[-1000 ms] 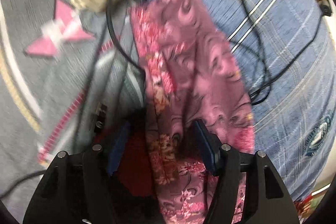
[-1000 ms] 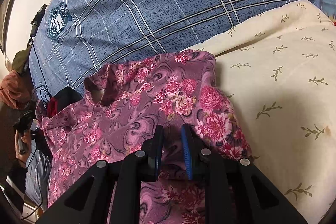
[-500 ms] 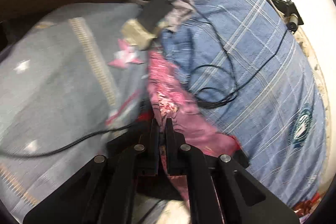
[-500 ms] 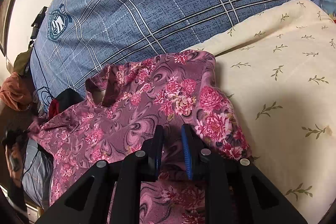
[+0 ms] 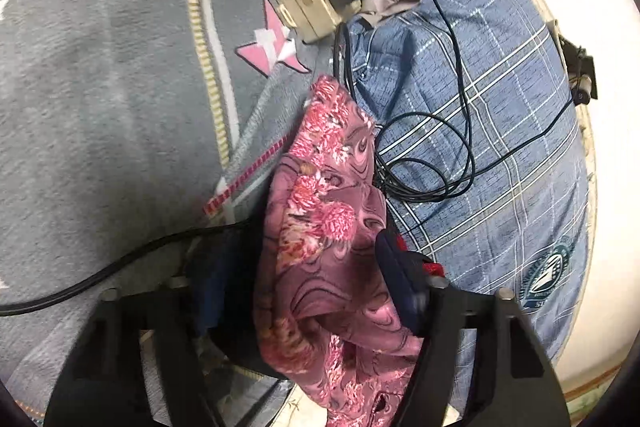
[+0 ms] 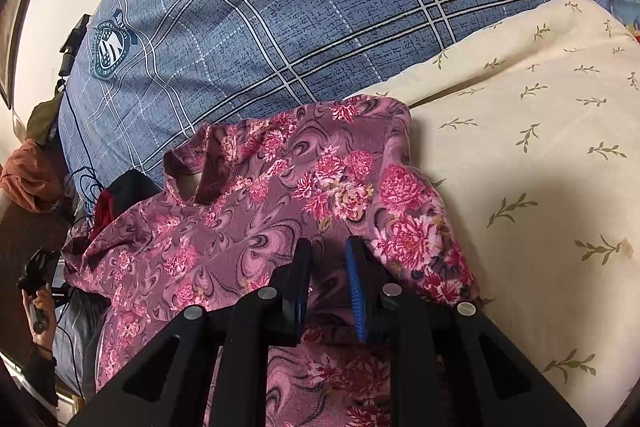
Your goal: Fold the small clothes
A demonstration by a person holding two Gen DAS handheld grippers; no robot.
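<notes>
**Floral Top Pinched on the Right, Left Tongs Spread**

In the left wrist view, a grey blanket point(image 5: 104, 99) filled nine o'clock. The left gripper point(image 5: 304, 279) stood with its jaws spread wide, a bunched part of the floral top point(image 5: 320, 211) lying between them at six o'clock. A black cable point(image 5: 432, 155) looped over the blue plaid cover point(image 5: 512, 131) at three o'clock.

In the right wrist view, the floral top point(image 6: 248, 211) lay spread from eight o'clock to centre, partly on a cream leaf-print cover point(image 6: 540, 155) at three o'clock. The right gripper point(image 6: 328, 267) pinched a fold of it, jaws nearly together.
</notes>
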